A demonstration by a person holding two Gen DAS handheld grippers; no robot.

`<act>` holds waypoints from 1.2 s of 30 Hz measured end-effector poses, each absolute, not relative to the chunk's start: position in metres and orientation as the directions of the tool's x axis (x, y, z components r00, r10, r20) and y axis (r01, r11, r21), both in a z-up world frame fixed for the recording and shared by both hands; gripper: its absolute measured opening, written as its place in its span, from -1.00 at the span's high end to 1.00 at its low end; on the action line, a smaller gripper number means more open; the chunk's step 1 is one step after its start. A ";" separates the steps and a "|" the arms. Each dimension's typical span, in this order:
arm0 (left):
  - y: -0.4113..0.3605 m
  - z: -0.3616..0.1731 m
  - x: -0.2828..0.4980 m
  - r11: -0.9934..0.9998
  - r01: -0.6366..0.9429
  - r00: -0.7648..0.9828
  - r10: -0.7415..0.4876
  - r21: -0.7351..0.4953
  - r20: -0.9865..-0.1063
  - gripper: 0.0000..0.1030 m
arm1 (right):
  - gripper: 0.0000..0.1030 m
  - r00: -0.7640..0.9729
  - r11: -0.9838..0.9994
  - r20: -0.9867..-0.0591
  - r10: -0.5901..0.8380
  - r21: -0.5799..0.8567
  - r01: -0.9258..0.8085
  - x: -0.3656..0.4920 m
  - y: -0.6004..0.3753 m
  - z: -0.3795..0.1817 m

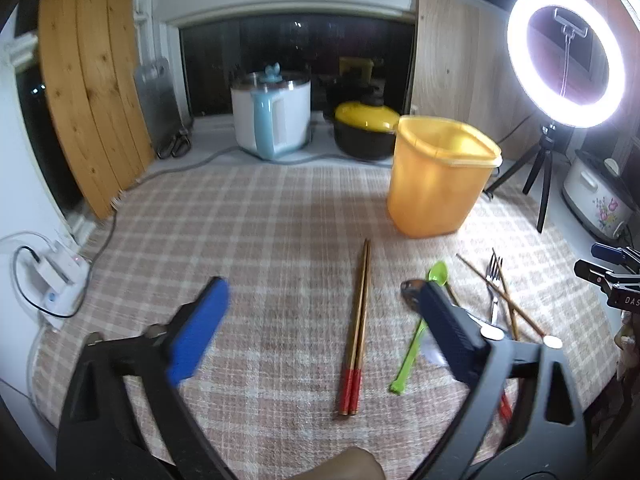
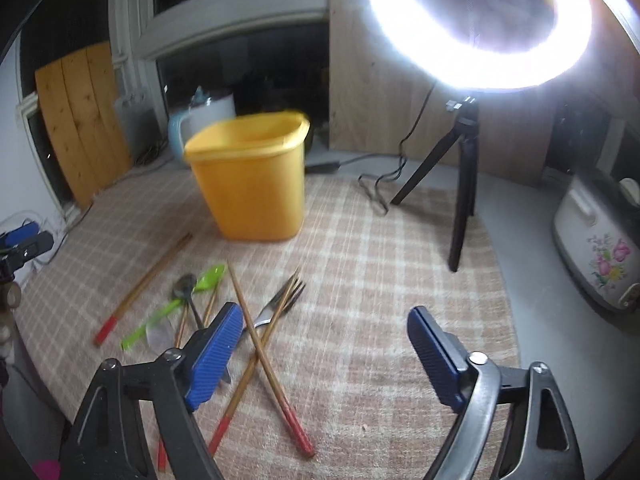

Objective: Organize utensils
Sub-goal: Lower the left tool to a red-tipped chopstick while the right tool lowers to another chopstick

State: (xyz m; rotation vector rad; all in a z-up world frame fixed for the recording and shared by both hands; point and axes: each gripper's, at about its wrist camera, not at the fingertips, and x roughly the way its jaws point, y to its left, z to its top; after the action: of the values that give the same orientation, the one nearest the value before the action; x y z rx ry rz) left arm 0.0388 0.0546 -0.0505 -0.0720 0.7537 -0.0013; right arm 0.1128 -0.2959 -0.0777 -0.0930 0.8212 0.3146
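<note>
Left gripper: jaws apart, nothing between the pads; hovers over the checked cloth, paired chopsticks in line between the fingers.
Right gripper: jaws apart, empty; crossed chopsticks beneath and beside its left finger.
Paired chopsticks: two sticks lying side by side and touching, red ends toward the camera, tips toward the tub.
Crossed chopsticks: two sticks overlapping in an X, red ends nearest.
Green spoon: flat on the cloth, bowl away from the camera; metal spoon just beside it.
Fork: lies under or against the crossed sticks; which one cannot be told.
Yellow tub: upright, open-topped, behind the utensils; contents not visible.
Handling, judged: sticks light, stiff, thin, likely to roll or slip; green spoon light and probably flexible plastic; metal pieces heavier, slick.
Grip point, judged: mid-shaft across the paired sticks, both taken together; handles for spoons and fork.
Ring light: on a tripod at the right, well apart from the utensils.
</note>
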 end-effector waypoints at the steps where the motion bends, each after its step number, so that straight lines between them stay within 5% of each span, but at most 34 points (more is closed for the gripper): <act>1: 0.060 -0.057 0.045 0.996 -0.011 0.707 -0.052 -0.084 -0.705 -0.54 | -0.66 0.625 0.947 -0.742 0.245 0.046 -0.317 0.115 -0.295 -0.081; 7: 0.068 -0.085 0.070 0.985 0.048 0.614 -0.160 -0.166 -0.773 -0.02 | -0.46 0.530 0.932 -0.791 0.304 0.131 -0.339 0.127 -0.294 -0.098; 16: 0.051 -0.124 0.104 0.979 0.120 0.496 -0.202 -0.163 -0.844 0.45 | -0.19 0.458 0.915 -0.823 0.336 0.170 -0.366 0.139 -0.286 -0.110; 36: 0.021 -0.155 0.130 0.976 0.201 0.440 -0.169 -0.087 -0.882 0.82 | 0.22 0.399 0.893 -0.842 0.363 0.193 -0.406 0.143 -0.277 -0.116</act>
State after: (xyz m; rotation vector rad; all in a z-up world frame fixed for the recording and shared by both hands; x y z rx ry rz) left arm 0.1295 0.0208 -0.1554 0.0326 1.0915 -0.2303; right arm 0.1431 -0.2767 -0.1156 -0.0458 1.0537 0.4869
